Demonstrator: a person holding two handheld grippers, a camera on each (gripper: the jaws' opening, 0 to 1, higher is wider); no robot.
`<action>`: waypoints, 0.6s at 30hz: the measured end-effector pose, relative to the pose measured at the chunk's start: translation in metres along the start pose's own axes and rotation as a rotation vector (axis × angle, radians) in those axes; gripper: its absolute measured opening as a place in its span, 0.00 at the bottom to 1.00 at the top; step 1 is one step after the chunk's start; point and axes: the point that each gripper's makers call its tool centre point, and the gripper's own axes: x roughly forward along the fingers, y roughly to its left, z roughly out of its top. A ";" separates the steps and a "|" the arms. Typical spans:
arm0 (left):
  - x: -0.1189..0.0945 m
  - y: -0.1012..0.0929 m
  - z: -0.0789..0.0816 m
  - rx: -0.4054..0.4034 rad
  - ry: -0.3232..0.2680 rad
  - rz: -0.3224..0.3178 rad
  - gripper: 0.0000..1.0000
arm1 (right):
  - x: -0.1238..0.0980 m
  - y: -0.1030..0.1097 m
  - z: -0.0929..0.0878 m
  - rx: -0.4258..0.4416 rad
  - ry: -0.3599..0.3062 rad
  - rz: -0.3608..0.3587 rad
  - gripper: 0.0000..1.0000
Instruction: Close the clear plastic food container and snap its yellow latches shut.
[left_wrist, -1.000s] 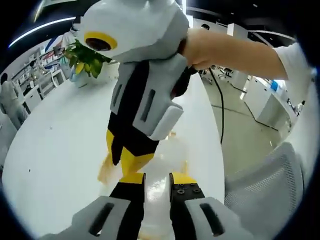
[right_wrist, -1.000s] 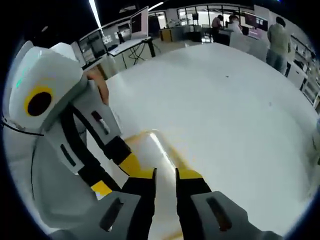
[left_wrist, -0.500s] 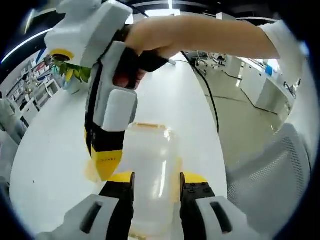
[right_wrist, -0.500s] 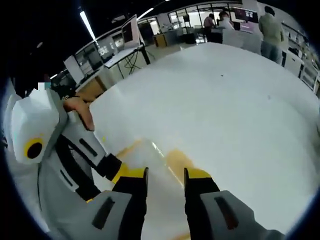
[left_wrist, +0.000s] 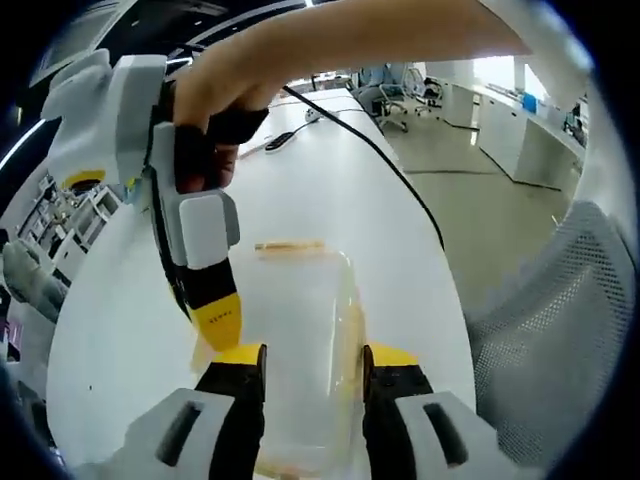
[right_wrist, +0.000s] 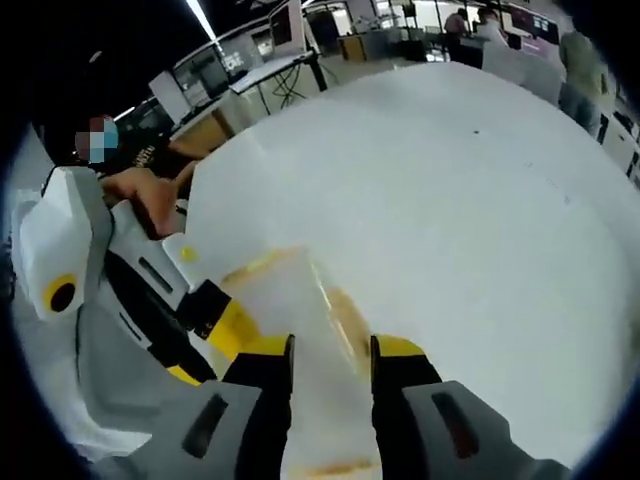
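Observation:
The clear plastic container (left_wrist: 300, 330) lies on the white table with its lid on; in the left gripper view it runs away from me between and below my jaws. A yellow latch (left_wrist: 290, 245) shows at its far end and another (left_wrist: 352, 320) along its right side. My left gripper (left_wrist: 314, 356) is open over the near end. The right gripper (left_wrist: 215, 315), held by a hand, has its yellow tip at the container's left edge. In the right gripper view, my right gripper (right_wrist: 332, 350) is open above the container (right_wrist: 300, 310), and the left gripper (right_wrist: 225, 325) is at its left side.
The white table (right_wrist: 480, 220) stretches wide beyond the container. A black cable (left_wrist: 390, 170) runs along the table's far part. A grey mesh chair (left_wrist: 540, 350) stands off the table's right edge. A person (right_wrist: 130, 160) is behind the left gripper.
Both grippers' jaws have spread wider. The right gripper has pulled off the container toward its left edge, so more of the lid shows. Both cameras have shifted.

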 end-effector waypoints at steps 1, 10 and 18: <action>0.000 0.000 0.000 0.007 0.004 0.008 0.34 | 0.001 0.000 0.000 -0.018 0.007 0.002 0.30; 0.002 -0.001 -0.004 0.111 0.040 0.064 0.35 | 0.004 0.001 -0.002 -0.061 0.058 0.015 0.31; 0.003 -0.001 -0.005 0.116 0.071 0.098 0.34 | 0.004 0.001 -0.002 -0.046 0.059 0.029 0.30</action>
